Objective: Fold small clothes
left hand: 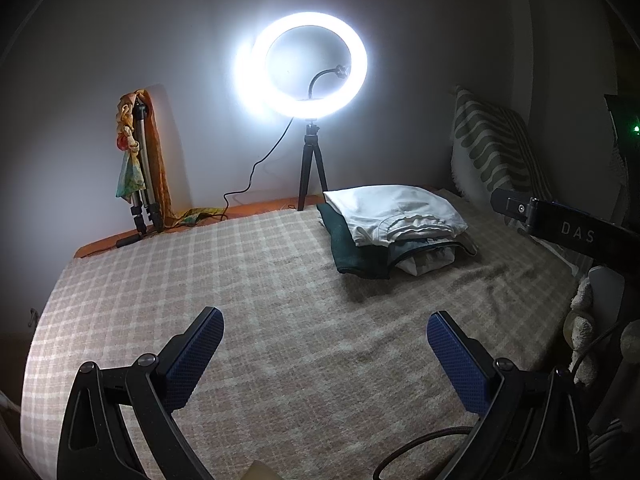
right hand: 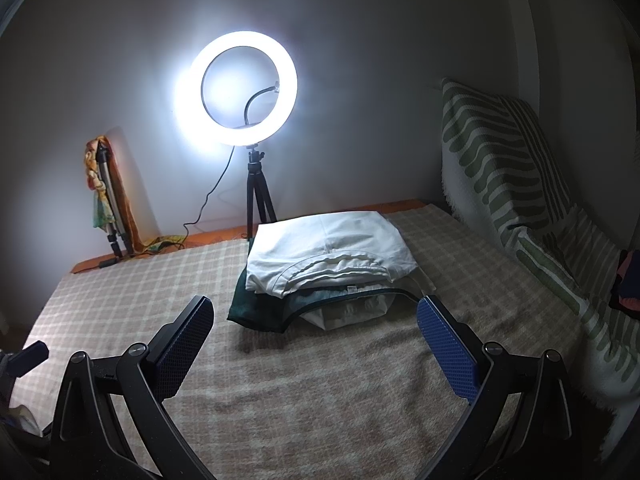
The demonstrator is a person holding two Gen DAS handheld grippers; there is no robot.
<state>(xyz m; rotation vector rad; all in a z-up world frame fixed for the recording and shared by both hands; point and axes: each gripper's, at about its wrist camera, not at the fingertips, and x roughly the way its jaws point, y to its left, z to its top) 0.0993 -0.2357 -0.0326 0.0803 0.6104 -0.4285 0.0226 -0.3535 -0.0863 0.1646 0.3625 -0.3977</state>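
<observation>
Left hand-held gripper (left hand: 325, 344): wide, empty.
Right hand-held gripper (right hand: 315, 334): wide, empty, near the stack.
Clothes stack (right hand: 328, 268): far side of bed (right hand: 320, 392), white garment (right hand: 332, 248) topmost.
Risk: pinching several layers would likely drag the whole stack askew.

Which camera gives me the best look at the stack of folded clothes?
The right wrist view: the stack of folded clothes sits near centre, close, layers distinct. The left wrist view shows the same stack smaller, farther off and right of centre.
</observation>
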